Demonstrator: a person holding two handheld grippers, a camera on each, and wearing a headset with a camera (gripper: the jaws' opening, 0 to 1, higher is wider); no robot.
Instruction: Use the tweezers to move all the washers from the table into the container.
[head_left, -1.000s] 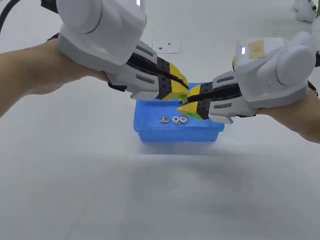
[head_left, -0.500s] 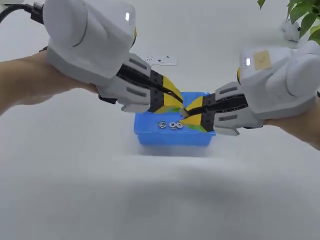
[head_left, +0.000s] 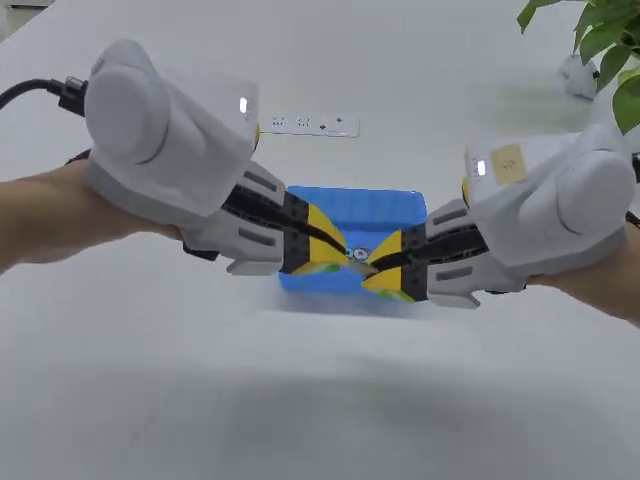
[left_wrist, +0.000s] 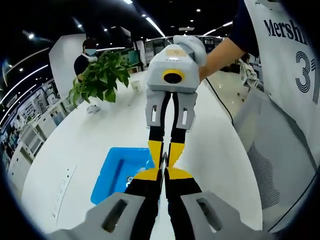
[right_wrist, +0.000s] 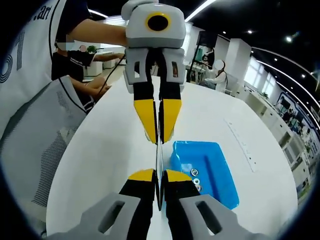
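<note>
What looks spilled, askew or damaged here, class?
Nothing stands out: the washers lie inside the blue container, which sits flat on the table; left gripper and right gripper both clamp the tweezers.

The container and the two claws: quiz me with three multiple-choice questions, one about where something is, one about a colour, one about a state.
1. Where do the washers lie?
A) on the bare table
B) inside the container
C) stacked on a claw

2. What colour is the container?
A) red
B) blue
C) grey

3. How do the left claw and the right claw stand?
A) both wide open
B) one open, one shut
C) both shut on the tweezers

Answers: 1 B, the washers rest on the container's floor. 2 B, its walls are bright blue. 3 C, each claw pinches one end of the thin metal tweezers, tip facing tip.
</note>
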